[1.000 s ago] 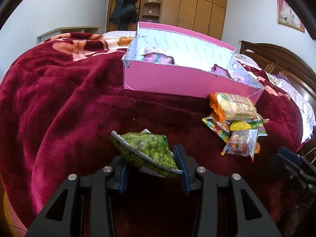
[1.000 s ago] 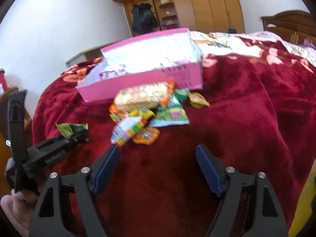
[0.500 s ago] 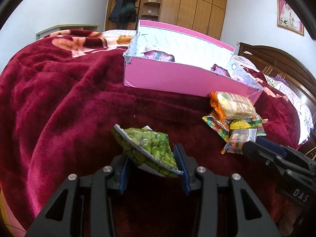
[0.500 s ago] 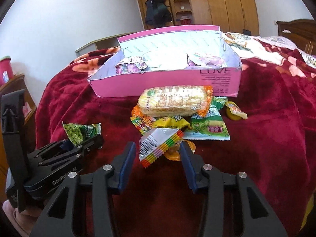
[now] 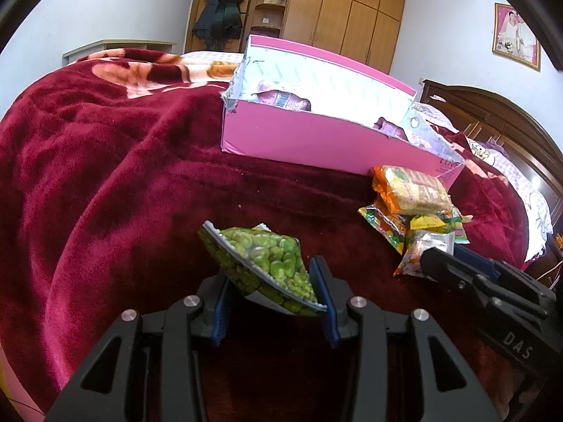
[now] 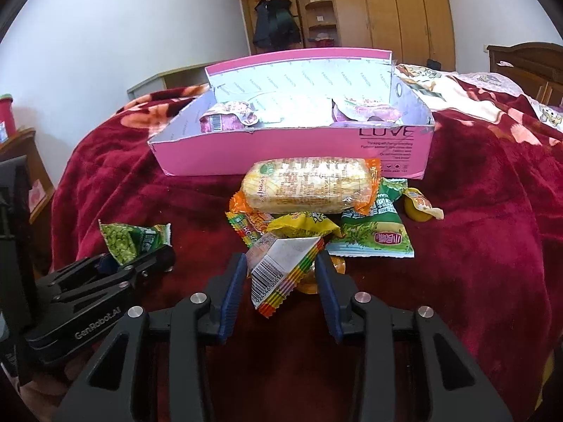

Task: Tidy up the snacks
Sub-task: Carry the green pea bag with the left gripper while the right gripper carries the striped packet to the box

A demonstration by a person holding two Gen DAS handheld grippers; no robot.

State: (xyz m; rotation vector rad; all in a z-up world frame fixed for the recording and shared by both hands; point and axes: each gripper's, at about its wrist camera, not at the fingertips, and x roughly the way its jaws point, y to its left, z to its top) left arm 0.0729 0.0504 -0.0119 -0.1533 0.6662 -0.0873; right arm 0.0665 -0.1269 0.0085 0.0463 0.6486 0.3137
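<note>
While the left tool clamps a packet of green peas between its blue pads, lifted and tilted above the red blanket, the right tool is closing its jaws round a small striped packet with a barcode. Both pads appear to touch that packet's edges, though how firmly they press is hard to judge from this angle.

Everything is placed here against the pink box, which stands open on the bed. Inside it lie a pinkish packet at the left end and a purple one at the right end. Just in front of the box's front wall sits the snack pile: a long packet of crackers in orange wrap on top, a yellow packet and a red-and-yellow one under it, a green packet to the right, and a small yellow jelly cup beyond that. The striped packet lies at the pile's near edge, farthest from the box. The green peas are well left of the pile, nearer the box's left corner.
</note>
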